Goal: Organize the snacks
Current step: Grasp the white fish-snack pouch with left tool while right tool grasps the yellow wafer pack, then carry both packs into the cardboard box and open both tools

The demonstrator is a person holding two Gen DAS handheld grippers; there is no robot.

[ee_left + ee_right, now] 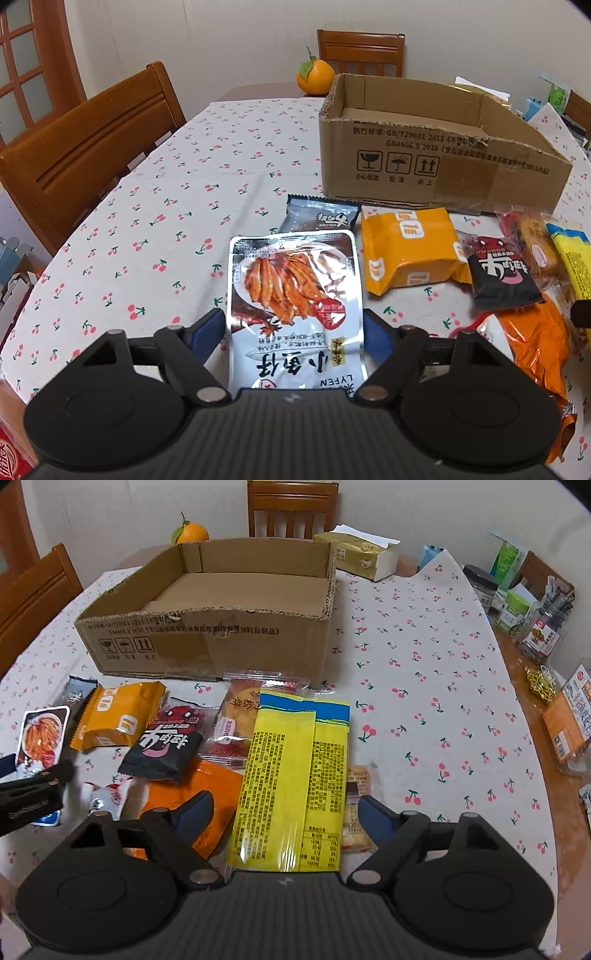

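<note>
My left gripper (293, 328) is open, its blue pads on either side of a silver dried-fish pouch (293, 295) lying flat on the cherry tablecloth. My right gripper (284, 808) is open around a long yellow snack pack (291, 775). Several more snacks lie in a row before an empty cardboard box (436, 173), which the right wrist view (207, 642) shows too: an orange-yellow packet (406, 251), a black-red packet (502, 273), a dark small packet (321, 218) and an orange foil bag (532, 343). The left gripper also shows at the left edge of the right wrist view (33, 786).
An orange (314, 75) sits behind the box. Wooden chairs (85, 147) stand at the left and far side. A tissue pack (362, 555), jars (480, 585) and boxes (565, 723) crowd the table's right edge.
</note>
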